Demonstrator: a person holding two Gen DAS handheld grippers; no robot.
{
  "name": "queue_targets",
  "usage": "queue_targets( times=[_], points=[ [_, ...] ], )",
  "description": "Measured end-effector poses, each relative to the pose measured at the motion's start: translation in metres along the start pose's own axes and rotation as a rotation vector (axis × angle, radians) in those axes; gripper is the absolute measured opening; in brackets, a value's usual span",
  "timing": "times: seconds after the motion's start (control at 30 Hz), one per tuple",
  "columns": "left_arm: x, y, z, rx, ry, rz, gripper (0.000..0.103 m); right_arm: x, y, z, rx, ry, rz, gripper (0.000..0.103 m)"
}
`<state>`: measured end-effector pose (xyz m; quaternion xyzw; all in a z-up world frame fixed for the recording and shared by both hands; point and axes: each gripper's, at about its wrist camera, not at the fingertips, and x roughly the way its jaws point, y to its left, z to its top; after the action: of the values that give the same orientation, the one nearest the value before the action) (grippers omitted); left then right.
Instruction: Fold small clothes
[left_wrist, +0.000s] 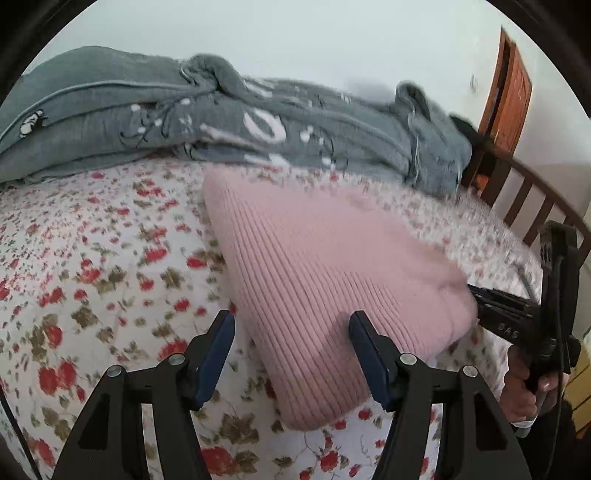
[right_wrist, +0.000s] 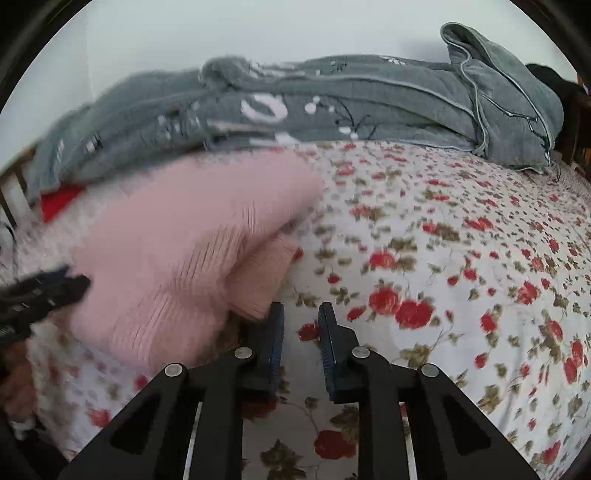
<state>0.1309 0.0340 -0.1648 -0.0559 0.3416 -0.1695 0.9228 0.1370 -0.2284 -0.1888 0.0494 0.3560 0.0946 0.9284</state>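
Observation:
A pink ribbed knit garment (left_wrist: 314, 266) lies folded on the floral bedsheet (left_wrist: 92, 258). My left gripper (left_wrist: 291, 336) stands open over its near corner, the right-hand finger in front of the knit and the left-hand one over bare sheet, with no pad pressing. In the right wrist view the pink garment (right_wrist: 177, 258) bulges at the left, with a cuff or folded edge (right_wrist: 262, 273) just beyond my right gripper (right_wrist: 301, 332). Its jaws stand a narrow gap apart with only sheet between them. The left gripper (right_wrist: 44, 295) shows blurred at that garment's left side.
A grey quilt (left_wrist: 221, 122) is heaped along the back of the bed against the wall. A wooden bed rail (left_wrist: 535, 206) and a wooden door (left_wrist: 509, 96) are at the right. A hand (left_wrist: 524, 387) holds the right gripper's handle. Something red (right_wrist: 59, 201) peeks from under the quilt (right_wrist: 332, 110).

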Motion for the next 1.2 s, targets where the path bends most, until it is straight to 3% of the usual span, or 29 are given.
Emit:
queue_targets(
  times=[0.13, 0.2, 0.3, 0.43, 0.5, 0.57, 0.63, 0.9, 1.2],
  points=[
    [-0.004, 0.018, 0.02, -0.076, -0.068, -0.049, 0.063, -0.02, 0.001, 0.027, -0.012, -0.088, 0.015, 0.022],
    [0.002, 0.022, 0.033, -0.099, -0.083, -0.054, 0.063, -0.024, 0.006, 0.045, -0.021, -0.123, 0.04, 0.03],
    [0.025, 0.023, 0.063, -0.114, -0.042, -0.065, 0.063, -0.015, 0.019, 0.068, -0.056, -0.146, 0.083, 0.042],
    [0.071, 0.013, 0.089, -0.008, 0.04, -0.057, 0.063, 0.019, 0.026, 0.088, -0.107, -0.127, 0.087, 0.043],
    [0.098, 0.011, 0.089, 0.013, 0.102, -0.044, 0.062, 0.044, 0.022, 0.089, -0.103, -0.068, 0.099, 0.043],
    [0.116, 0.009, 0.084, 0.043, 0.127, 0.03, 0.062, 0.074, 0.016, 0.085, -0.1, 0.009, 0.075, 0.043],
    [0.122, 0.006, 0.078, 0.073, 0.128, 0.051, 0.062, 0.093, 0.009, 0.078, -0.076, 0.042, 0.074, 0.043],
    [0.119, 0.005, 0.081, 0.076, 0.124, 0.07, 0.063, 0.099, -0.007, 0.078, 0.002, 0.044, 0.13, 0.05],
    [0.11, 0.001, 0.071, 0.075, 0.095, 0.113, 0.065, 0.094, -0.003, 0.074, -0.007, 0.027, 0.105, 0.051]
  ],
)
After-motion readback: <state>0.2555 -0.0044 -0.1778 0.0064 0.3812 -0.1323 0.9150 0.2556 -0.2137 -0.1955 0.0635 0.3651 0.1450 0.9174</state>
